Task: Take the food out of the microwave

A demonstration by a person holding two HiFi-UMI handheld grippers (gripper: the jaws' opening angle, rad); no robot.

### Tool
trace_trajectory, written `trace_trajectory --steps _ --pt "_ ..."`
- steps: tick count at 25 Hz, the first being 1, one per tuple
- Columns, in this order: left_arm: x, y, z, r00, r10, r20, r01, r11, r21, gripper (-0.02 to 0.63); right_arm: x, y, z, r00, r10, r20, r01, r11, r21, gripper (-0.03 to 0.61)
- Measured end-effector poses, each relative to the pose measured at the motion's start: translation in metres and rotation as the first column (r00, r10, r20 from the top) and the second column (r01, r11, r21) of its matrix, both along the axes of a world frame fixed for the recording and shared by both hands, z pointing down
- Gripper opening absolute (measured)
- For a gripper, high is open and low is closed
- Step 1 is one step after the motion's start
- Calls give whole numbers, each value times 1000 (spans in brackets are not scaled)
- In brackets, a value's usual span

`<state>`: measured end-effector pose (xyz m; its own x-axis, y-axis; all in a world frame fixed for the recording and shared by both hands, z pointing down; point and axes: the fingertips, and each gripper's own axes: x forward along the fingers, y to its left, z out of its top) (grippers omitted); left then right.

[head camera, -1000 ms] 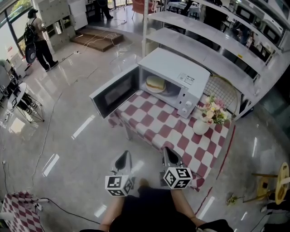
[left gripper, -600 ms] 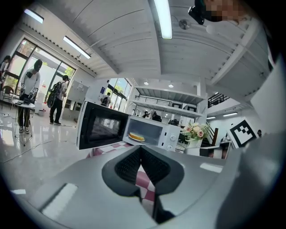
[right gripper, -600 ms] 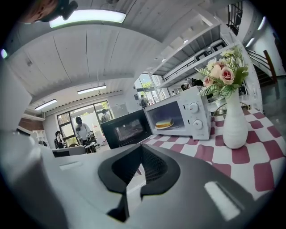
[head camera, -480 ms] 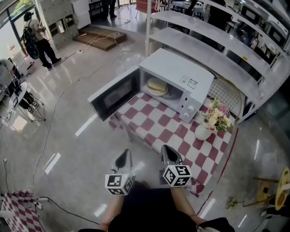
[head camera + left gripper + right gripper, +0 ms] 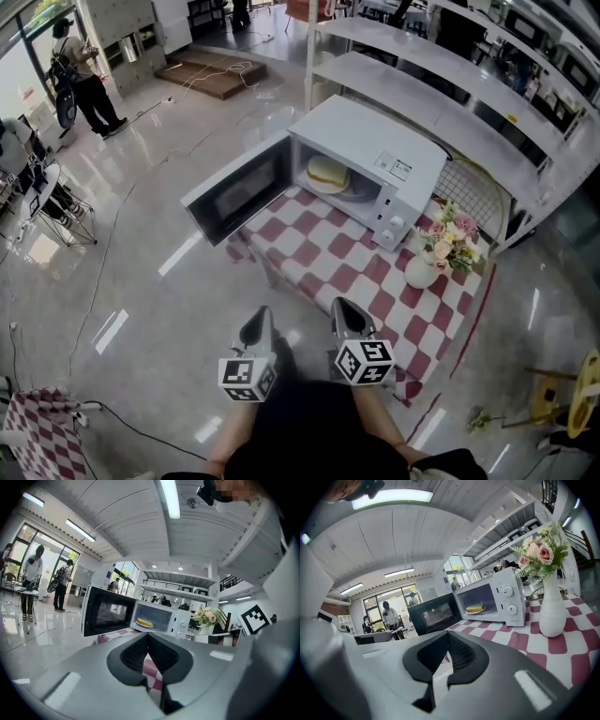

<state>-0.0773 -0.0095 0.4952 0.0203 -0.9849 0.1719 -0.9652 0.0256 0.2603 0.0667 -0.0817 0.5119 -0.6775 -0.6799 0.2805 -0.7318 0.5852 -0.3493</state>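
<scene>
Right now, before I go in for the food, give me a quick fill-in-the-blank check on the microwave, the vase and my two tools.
1. The door of the microwave stands ____.
2. The food lies ____ the microwave.
3. The white vase beside the microwave holds ____.
4. The left tool and the right tool both grip nothing, and their jaws are ____.

Missing words: open; inside; flowers; shut.
</scene>
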Motion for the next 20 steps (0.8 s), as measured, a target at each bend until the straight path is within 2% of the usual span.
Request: trace_trajectory --steps 12,20 --pt "-8 -2 14 1000 -24 -17 23 999 -24 9 -10 -6 11 1000 -21 -20 21 1000 -6 0" --pt "-26 -29 9 999 -33 -13 32 999 -19 9 -25 -35 8 1000 -23 -20 23 1000 -3 0"
